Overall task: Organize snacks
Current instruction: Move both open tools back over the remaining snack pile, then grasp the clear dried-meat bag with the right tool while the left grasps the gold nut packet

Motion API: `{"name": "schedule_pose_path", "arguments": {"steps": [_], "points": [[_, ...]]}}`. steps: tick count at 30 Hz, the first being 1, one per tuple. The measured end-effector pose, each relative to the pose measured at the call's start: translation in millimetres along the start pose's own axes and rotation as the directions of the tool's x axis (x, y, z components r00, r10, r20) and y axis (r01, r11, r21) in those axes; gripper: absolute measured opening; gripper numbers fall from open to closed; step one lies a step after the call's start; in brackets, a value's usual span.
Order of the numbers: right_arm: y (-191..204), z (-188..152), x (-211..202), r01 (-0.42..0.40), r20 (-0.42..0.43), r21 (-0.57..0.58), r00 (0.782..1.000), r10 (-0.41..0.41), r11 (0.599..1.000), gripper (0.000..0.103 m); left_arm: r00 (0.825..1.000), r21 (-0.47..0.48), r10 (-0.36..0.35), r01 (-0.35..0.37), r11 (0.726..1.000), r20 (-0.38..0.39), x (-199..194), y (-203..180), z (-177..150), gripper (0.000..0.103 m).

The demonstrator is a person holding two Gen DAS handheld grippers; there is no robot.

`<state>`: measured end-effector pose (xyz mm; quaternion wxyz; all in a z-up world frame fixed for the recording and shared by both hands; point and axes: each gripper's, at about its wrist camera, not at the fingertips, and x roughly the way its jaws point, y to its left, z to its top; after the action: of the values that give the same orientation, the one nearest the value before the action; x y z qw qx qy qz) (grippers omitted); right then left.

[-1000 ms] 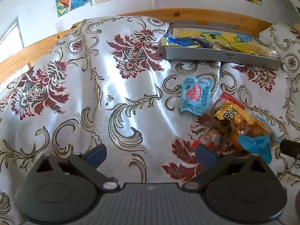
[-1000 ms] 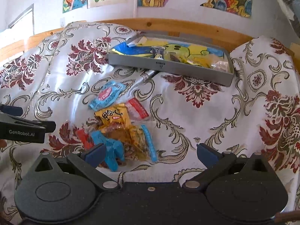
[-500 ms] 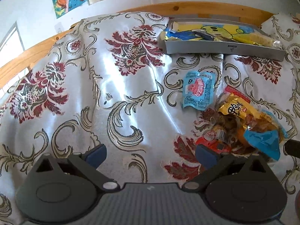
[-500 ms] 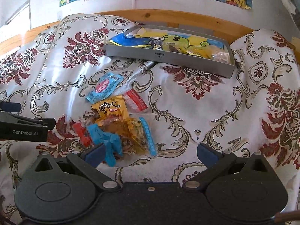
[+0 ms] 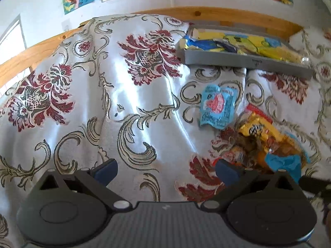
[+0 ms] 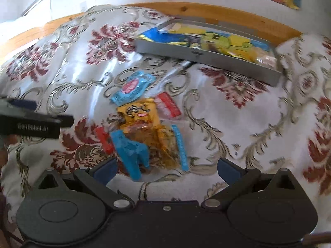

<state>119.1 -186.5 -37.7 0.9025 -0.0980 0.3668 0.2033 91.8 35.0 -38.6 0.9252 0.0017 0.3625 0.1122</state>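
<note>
1. Both tongs hang with jaws spread wide and nothing between them: the left gripper [image 5: 166, 168] over bare cloth, the right gripper [image 6: 166, 168] just above the near edge of the snack pile [image 6: 149, 136].
2. The pile sits on the floral cloth [image 5: 132, 95]: a yellow packet [image 6: 137, 111] on top, a red-and-white packet [image 6: 168, 106] touching its right side, a crumpled blue wrapper [image 6: 130, 150] at the near end, and a small red packet [image 6: 104, 139] at its left.
3. A light blue sachet [image 6: 132, 87] lies just beyond the pile.
4. Farther back, a grey tray [image 6: 206, 56] holds blue and yellow packets, against a wooden rail [image 6: 206, 12].
5. The left gripper's arm shows at the left in the right wrist view.
</note>
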Motion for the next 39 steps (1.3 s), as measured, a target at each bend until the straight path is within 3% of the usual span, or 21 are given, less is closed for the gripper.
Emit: {"name": "schedule_pose_path", "arguments": {"steps": [6, 14, 21, 23, 31, 39], "points": [[-5, 13, 21, -0.055, -0.011, -0.107, 0.998, 0.054, 0.993, 0.102, 0.999, -0.046, -0.050, 0.050, 0.998, -0.001, 4, 2, 9, 0.102], [-17, 19, 50, -0.196, -0.055, -0.041, 0.979, 0.194, 0.980, 0.102, 0.985, -0.026, -0.171, 0.171, 0.985, -0.023, 21, -11, 25, 0.102], [-12, 16, 46, -0.170, -0.017, -0.089, 0.985, 0.169, 0.981, 0.101, 0.977, 0.084, -0.212, 0.215, 0.973, -0.036, 33, -30, 37, 0.102], [-9, 16, 44, -0.163, -0.005, -0.113, 0.987, 0.164, 0.980, 0.095, 0.974, 0.089, -0.220, 0.224, 0.970, -0.050, 36, -33, 39, 0.102], [-11, 14, 46, -0.191, -0.034, -0.065, 0.981, 0.190, 0.979, 0.086, 0.957, 0.018, -0.270, 0.273, 0.962, -0.106, 45, -34, 39, 0.102], [-12, 12, 35, -0.150, -0.031, -0.059, 0.988, 0.148, 0.987, 0.069, 0.942, -0.055, -0.303, 0.298, 0.953, -0.145, 48, -31, 36, 0.102]]}}
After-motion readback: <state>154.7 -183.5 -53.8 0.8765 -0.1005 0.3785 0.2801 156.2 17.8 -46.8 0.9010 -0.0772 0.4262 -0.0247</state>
